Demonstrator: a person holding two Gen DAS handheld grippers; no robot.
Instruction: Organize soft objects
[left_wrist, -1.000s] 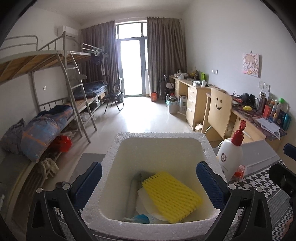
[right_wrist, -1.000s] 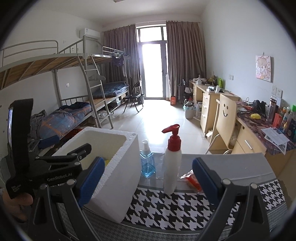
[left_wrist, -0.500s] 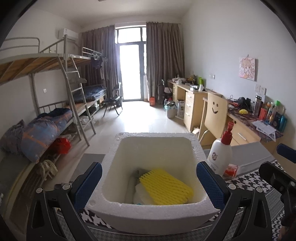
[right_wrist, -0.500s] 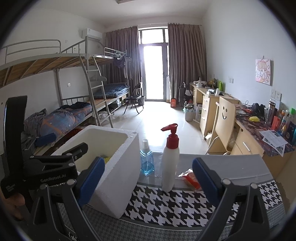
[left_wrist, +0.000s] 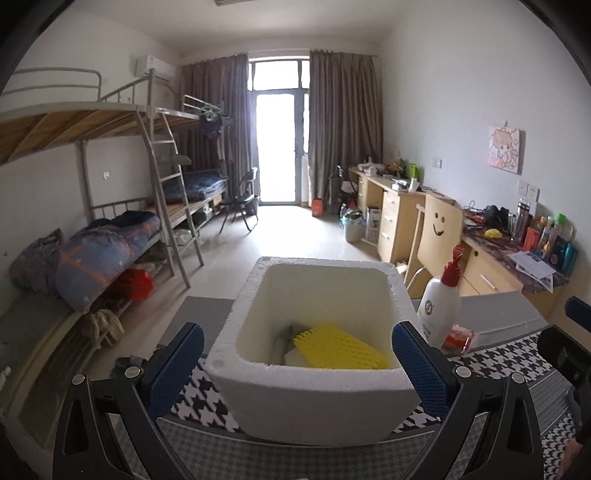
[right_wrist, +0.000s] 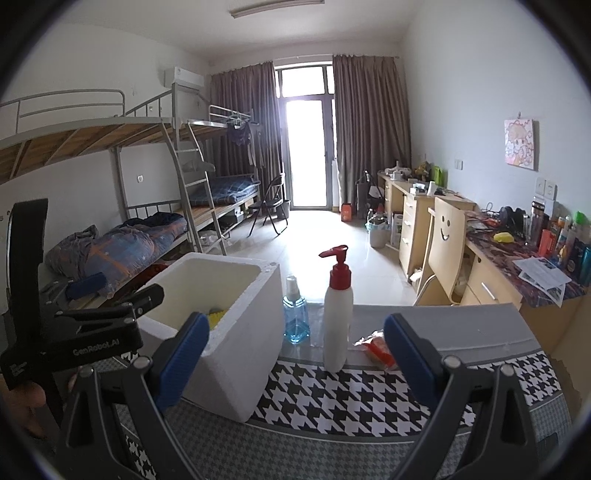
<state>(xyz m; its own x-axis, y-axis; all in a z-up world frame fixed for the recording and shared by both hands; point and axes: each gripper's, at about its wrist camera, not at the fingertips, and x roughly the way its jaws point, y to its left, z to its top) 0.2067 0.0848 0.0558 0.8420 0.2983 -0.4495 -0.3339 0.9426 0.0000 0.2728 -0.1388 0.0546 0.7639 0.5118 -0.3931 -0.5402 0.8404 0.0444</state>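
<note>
A white foam box stands on the houndstooth table cloth; it also shows in the right wrist view. Inside lie a yellow foam net, a white soft piece and a grey item, partly hidden by the box wall. My left gripper is open and empty, in front of the box, its blue pads on either side of it. My right gripper is open and empty, to the right of the box and back from the bottles.
A white pump bottle with red top, a blue spray bottle and a red packet stand right of the box. Beyond the table edge are a smiley-face chair, desks and bunk beds.
My left gripper has drawn back and lowered from over the box, so less of its inside shows. My right gripper has drawn back slightly. Both stay open.
</note>
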